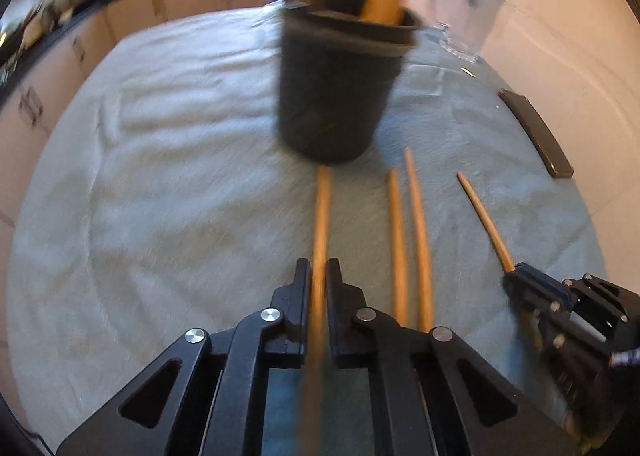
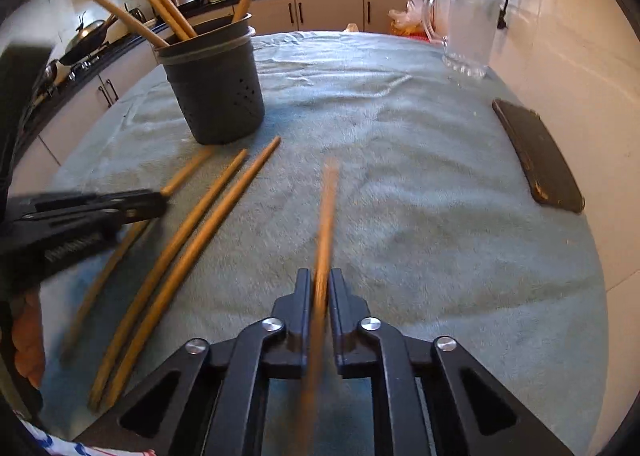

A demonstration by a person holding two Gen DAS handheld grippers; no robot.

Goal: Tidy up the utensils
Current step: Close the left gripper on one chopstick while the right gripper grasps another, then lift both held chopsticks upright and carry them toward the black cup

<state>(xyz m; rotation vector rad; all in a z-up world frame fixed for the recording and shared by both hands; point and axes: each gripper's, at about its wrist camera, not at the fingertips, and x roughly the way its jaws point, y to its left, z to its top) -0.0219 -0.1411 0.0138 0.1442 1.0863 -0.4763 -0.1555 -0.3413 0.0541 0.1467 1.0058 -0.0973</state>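
Observation:
My left gripper [image 1: 319, 270] is shut on a wooden chopstick [image 1: 322, 216] that points toward the dark utensil holder [image 1: 340, 84]. Two loose chopsticks [image 1: 400, 240] lie side by side on the cloth just right of it. Farther right, my right gripper [image 1: 516, 276] is shut on another chopstick [image 1: 484, 220]. In the right wrist view the right gripper [image 2: 320, 276] clamps that chopstick [image 2: 328, 212], blurred, along its fingers. The left gripper [image 2: 160, 200] shows at the left edge. The holder [image 2: 216, 88] stands upright with several chopsticks [image 2: 160, 4] leaning in it.
A grey-green towel [image 2: 400, 136] covers the table. A glass pitcher [image 2: 468, 28] stands at the far right corner, and a flat dark slab [image 2: 536, 160] lies along the right edge by the white wall. Kitchen cabinets run behind the table.

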